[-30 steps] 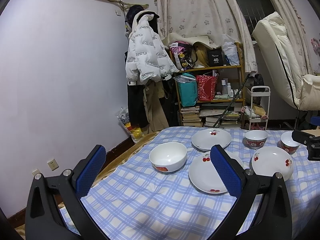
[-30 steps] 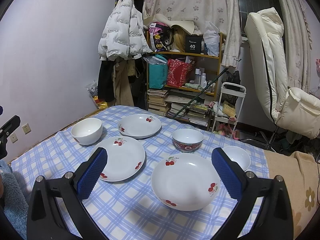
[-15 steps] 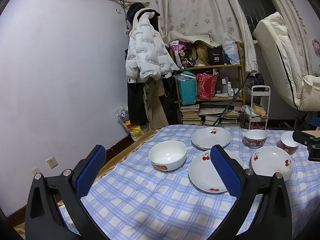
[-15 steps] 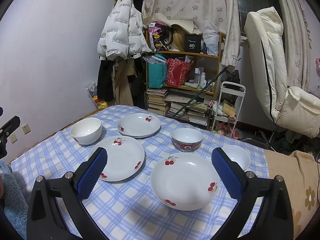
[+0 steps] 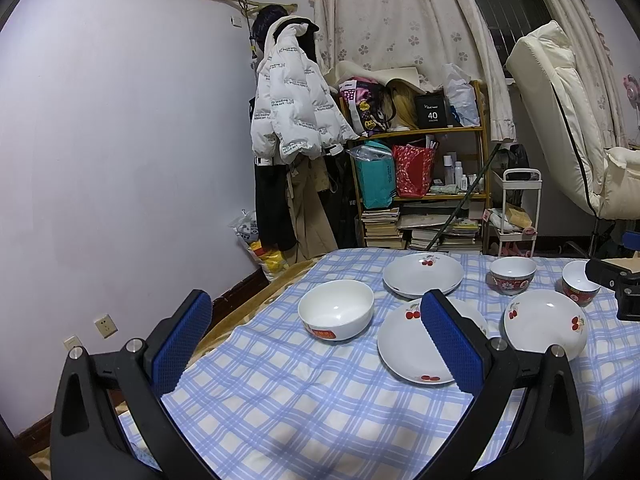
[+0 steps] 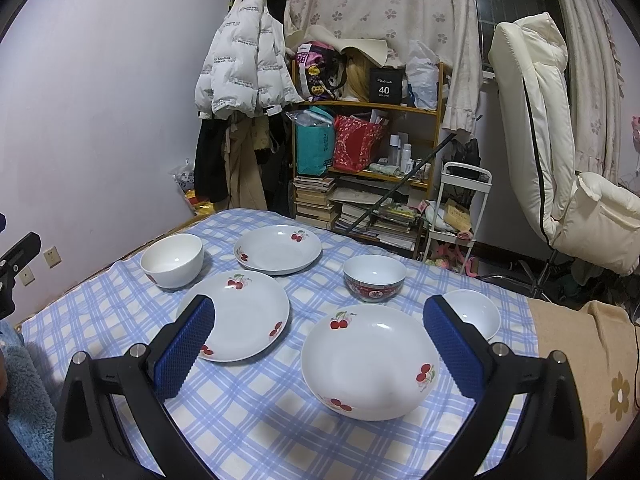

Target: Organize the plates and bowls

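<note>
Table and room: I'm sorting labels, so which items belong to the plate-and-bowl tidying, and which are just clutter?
Job items:
three white cherry-print plates
plain white bowl
two red-patterned bowls

Just lying about:
white puffer jacket
wooden bookshelf
cream recliner chair

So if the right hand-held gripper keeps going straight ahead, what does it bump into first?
Probably the nearest cherry plate. It sits right between the open fingers of the right hand-held gripper, though how high the gripper hovers above it is hard to tell.
</note>
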Action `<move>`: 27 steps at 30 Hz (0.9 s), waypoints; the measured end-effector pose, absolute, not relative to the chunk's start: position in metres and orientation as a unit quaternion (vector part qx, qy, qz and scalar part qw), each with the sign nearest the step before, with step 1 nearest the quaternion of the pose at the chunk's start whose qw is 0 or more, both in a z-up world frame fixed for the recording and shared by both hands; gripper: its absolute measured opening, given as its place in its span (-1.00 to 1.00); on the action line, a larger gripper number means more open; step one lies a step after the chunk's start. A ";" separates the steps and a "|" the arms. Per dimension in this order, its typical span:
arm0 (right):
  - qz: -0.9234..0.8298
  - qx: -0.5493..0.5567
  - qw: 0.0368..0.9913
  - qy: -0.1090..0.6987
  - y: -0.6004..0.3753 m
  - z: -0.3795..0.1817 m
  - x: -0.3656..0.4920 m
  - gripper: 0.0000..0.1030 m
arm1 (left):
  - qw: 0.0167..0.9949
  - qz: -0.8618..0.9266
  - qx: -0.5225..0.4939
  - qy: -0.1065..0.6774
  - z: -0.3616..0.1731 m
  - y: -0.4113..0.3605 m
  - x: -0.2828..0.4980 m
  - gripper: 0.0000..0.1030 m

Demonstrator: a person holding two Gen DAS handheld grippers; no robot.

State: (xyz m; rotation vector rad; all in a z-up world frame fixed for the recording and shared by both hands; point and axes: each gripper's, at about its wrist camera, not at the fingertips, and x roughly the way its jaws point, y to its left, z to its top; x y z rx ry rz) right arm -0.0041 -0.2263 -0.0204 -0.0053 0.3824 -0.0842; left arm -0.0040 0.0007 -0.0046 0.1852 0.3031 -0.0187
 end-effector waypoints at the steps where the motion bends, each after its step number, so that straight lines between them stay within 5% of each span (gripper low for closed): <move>1: -0.043 -0.002 0.981 0.190 -0.226 -0.020 -0.004 1.00 | 0.984 -0.008 0.092 0.150 -0.005 0.000 -0.004 0.99; 27: -0.045 -0.005 0.982 0.184 -0.223 -0.018 -0.005 1.00 | 0.983 -0.010 0.096 0.155 -0.012 0.004 0.002 0.99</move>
